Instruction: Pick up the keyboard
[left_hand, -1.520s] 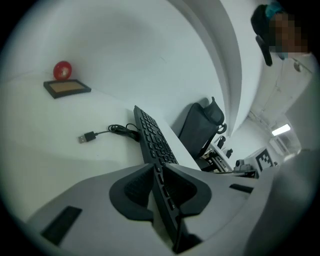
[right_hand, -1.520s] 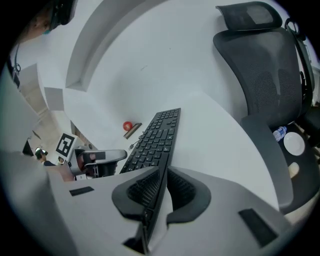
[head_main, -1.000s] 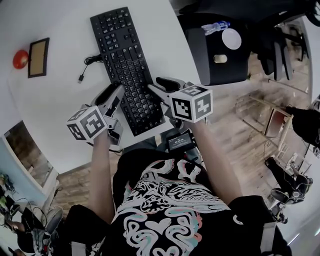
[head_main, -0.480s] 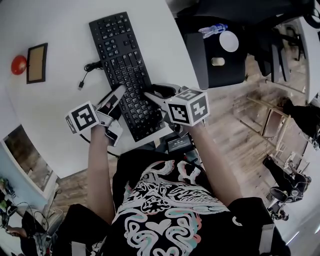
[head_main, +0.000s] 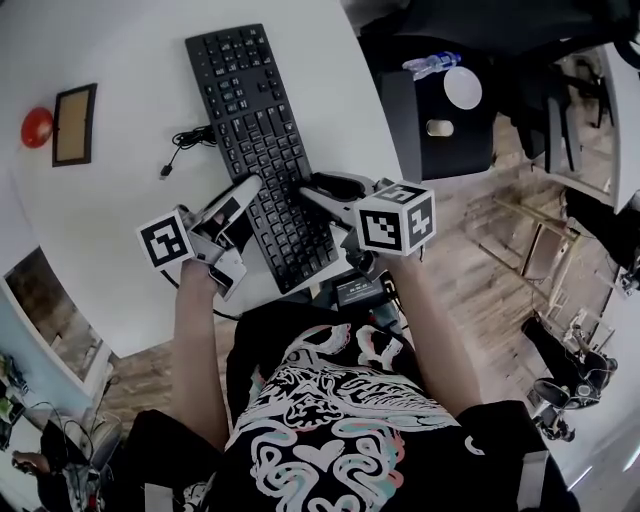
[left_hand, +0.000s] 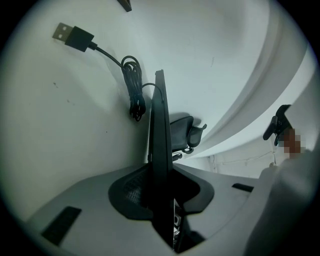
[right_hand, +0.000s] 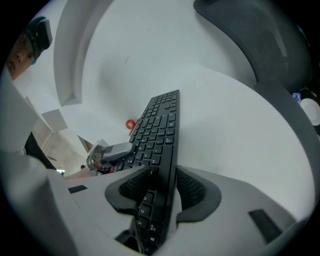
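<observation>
White bench (head_main: 110, 60): keyboard (head_main: 255, 130) taken from both sides.
Right gripper (head_main: 312, 186) clamps one long edge; left gripper (head_main: 246, 190) is closing, pads meeting the other edge, so lifting looks ready.

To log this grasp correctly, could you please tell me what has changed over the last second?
The left claw rolled and is closing its jaws over the left edge of the black rectangular plastic keyboard, which sits between them. The right claw stays clamped on the right edge, and the keyboard lies much as before.
</observation>
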